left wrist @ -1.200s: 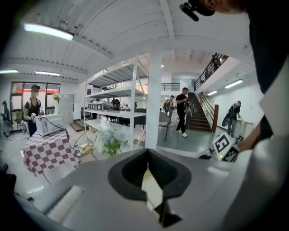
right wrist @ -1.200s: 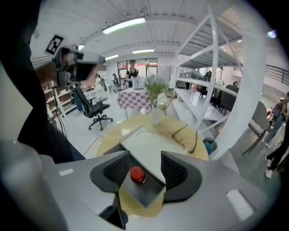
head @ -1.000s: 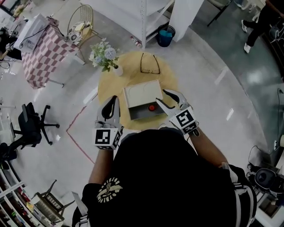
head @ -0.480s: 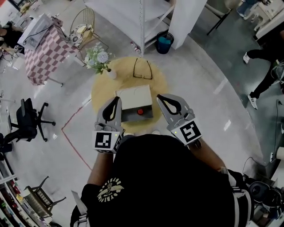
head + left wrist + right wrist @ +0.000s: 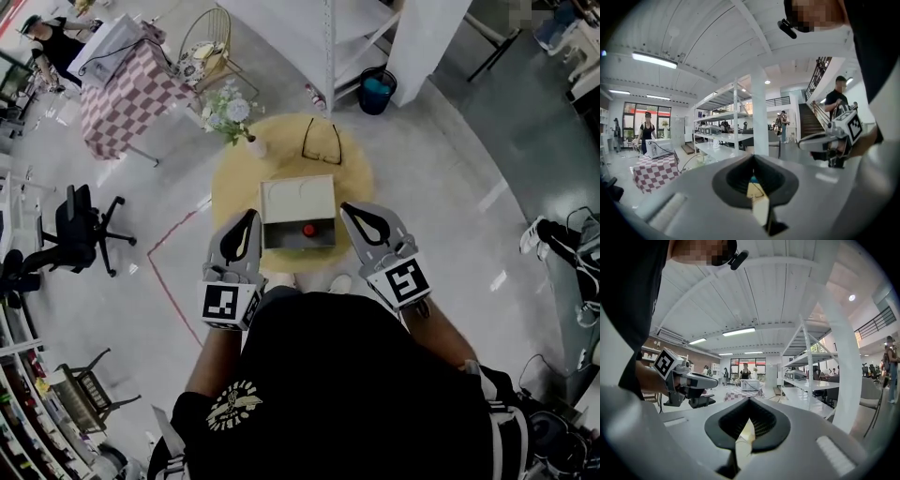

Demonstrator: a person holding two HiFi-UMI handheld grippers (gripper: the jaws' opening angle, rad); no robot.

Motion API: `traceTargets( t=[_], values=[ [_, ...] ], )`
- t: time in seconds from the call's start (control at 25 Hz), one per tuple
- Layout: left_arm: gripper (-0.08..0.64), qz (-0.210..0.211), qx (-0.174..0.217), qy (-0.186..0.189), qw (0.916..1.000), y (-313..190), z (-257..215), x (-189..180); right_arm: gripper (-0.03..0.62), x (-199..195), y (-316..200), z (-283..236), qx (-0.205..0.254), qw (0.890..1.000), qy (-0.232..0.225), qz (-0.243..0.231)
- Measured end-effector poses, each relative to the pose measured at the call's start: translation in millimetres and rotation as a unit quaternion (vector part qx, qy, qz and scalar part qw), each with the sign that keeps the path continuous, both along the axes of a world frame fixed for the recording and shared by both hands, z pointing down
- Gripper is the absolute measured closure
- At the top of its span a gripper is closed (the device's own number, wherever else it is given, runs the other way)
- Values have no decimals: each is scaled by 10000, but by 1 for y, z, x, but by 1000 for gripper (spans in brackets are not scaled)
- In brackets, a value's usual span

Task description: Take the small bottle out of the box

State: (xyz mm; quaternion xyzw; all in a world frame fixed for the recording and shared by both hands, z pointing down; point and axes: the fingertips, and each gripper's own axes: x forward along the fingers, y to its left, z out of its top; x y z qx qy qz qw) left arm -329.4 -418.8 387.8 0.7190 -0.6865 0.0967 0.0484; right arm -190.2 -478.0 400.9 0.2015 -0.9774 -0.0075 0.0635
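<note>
The left gripper (image 5: 250, 218) hung just off the table's (image 5: 225, 183) near-left edge. Its jaws were pressed together with nothing between them, and its own view (image 5: 753, 160) showed only a thin slit with a sliver of table through it. It pointed towards the box's left side without touching it, and I judged it was parked there to steady the box if needed. At the far-left edge stood a vase of flowers (image 5: 228, 111), well clear of the work. The box (image 5: 298, 197) sat on the near half of the table, square to the person. Its far part was under a cream top and its near part was open and dark. I could not tell whether that was a lid folded back or a drawer pulled out. In the open part lay the bottle (image 5: 308, 230), only its red cap showing, a little right of the middle and near the front wall. Nothing else could be made out inside. Glasses (image 5: 321, 141) lay near the far edge, behind the box. The right gripper (image 5: 346, 208) hovered just beside the box's right side, clear of it. Its jaws were closed on nothing, as its own view (image 5: 748, 401) confirmed. Being nearer the bottle, it looked the likelier one to reach in, and it would have to spread its jaws first. The task had not yet begun in earnest.
</note>
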Motion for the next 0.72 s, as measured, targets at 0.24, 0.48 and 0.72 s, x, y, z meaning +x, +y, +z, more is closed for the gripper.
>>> traceTargets(
  t=[0.24,0.48,0.72],
  values=[
    [560,220,-96,3,9997,6,1,-4,584,-6,-1,3,-74,9997,-68,200],
    [560,674,117,52,9976,-6,0,-33,584,-35,5,7,-208,9981,160,553],
    [560,982,115,95,9951,-10,6,-88,584,-97,8,5,-234,9965,88,802]
  ],
)
